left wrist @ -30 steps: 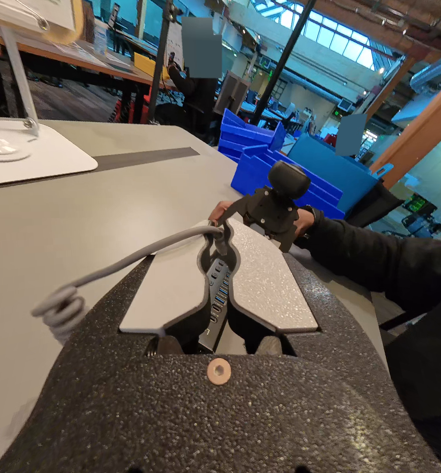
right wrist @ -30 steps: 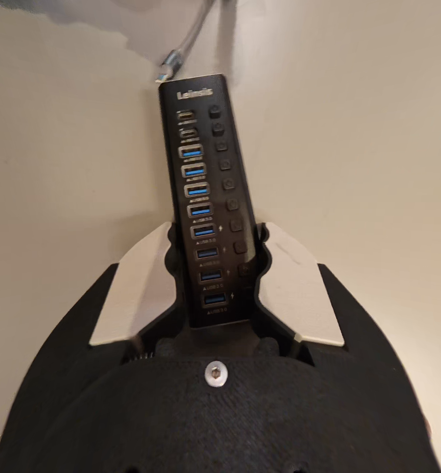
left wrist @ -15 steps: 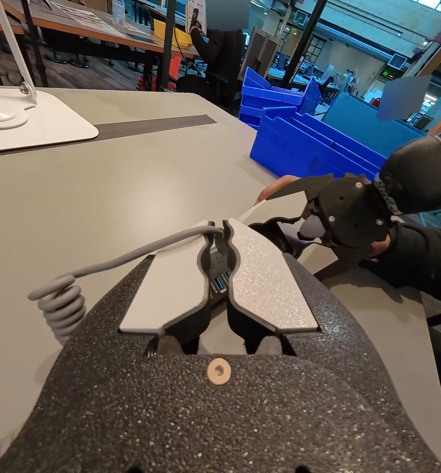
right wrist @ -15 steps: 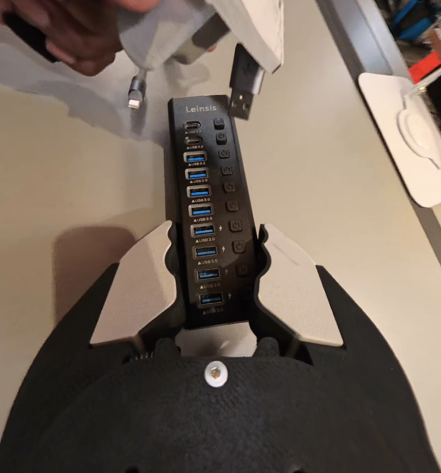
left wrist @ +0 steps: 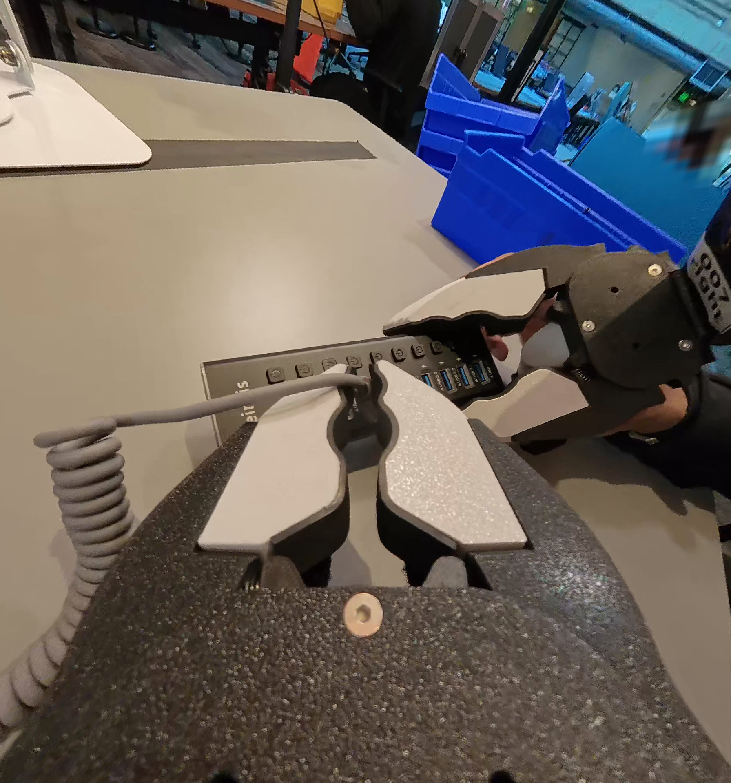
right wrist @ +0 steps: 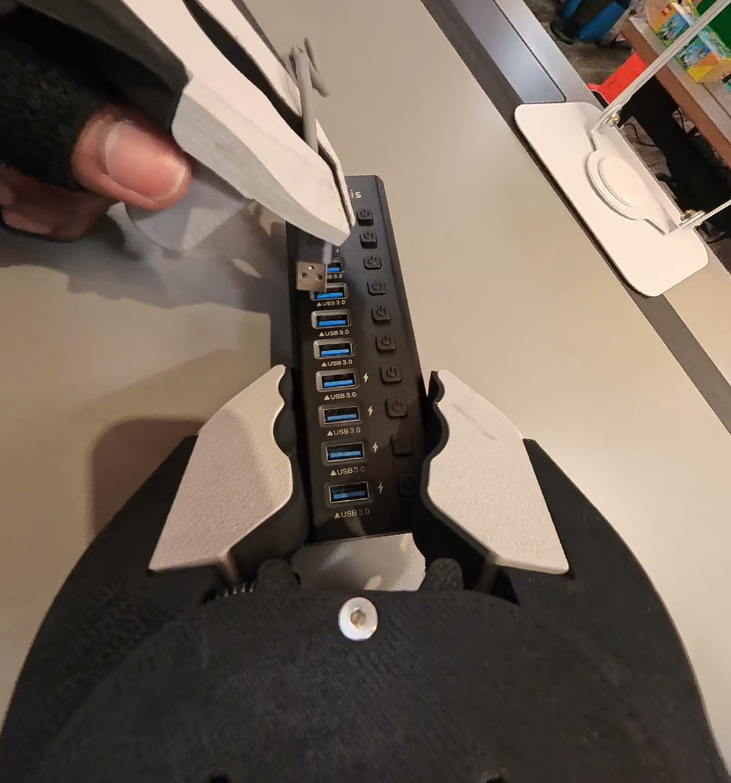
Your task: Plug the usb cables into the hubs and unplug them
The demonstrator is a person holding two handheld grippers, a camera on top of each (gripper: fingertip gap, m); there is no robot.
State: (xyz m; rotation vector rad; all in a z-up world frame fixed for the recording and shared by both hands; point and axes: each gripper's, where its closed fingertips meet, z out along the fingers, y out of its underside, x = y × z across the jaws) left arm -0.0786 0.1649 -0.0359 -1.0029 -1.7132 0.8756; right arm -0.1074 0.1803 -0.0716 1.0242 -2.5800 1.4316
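The left gripper [left wrist: 361,381] is pinching a plug [right wrist: 311,275], jaws drawn tight on its body, and the metal tip is hanging just above the hub [right wrist: 347,381], over the ports at the hub's far end. The grey cable [left wrist: 228,409] is running back from those jaws into a tight coil [left wrist: 88,500] that is dropping off to the left of the hub. Across from it, the right gripper [right wrist: 359,428] is bracing the hub by its near end, one finger on each long side, jaws closed against the black casing and pinning it flat.

So this looks like the plug-in step, with the plug not yet seated: it is sitting tilted and a touch off the row of blue ports. The next move, I'd say, is calling for squaring the tip to one port and pressing straight in while the right side is keeping the hub from sliding.

The hub is lying on a plain grey table [left wrist: 186,275]. A white lamp base [right wrist: 609,190] is sitting beyond the hub near a dark strip, and blue bins [left wrist: 525,190] are stacking up past the table edge, in a busy workshop hall.
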